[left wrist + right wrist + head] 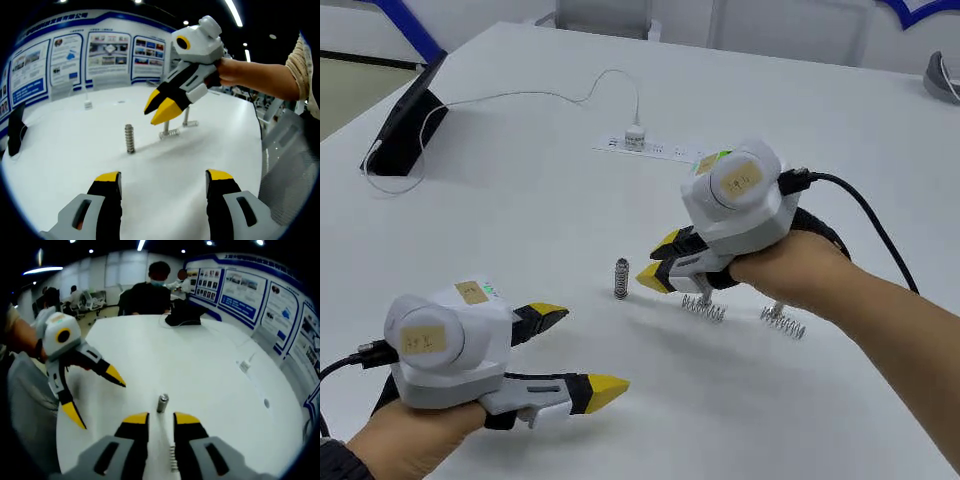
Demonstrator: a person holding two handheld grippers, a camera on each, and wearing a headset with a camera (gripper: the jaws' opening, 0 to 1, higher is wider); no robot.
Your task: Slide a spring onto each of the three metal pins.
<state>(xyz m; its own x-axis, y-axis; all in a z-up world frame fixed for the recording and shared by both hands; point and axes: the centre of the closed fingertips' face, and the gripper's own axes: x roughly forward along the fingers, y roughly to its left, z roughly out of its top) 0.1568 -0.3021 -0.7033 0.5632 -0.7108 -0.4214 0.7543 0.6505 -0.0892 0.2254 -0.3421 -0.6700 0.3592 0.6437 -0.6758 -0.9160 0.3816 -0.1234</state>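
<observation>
**One spring upright, two lying loose under the right tongs**

The left hand (415, 435) held the left tongs (575, 352) roughly level at 7 o'clock of the head view, jaws spread wide and empty. The right hand (798, 268) tilted the right tongs (657, 262) down toward the white worktop (520, 220), jaws only narrowly parted and gripping nothing. At 9 o'clock of their tips, just beside them, an upright spring (621, 278) stood on the worktop; whether a pin ran inside it was hard to make out. Two bare pins (166, 127) rose under the right tongs, their tops hidden by the hand in the head view. A first loose spring (704, 309) lay at one pin's foot, a second loose spring (783, 322) at 3 o'clock of it
</observation>
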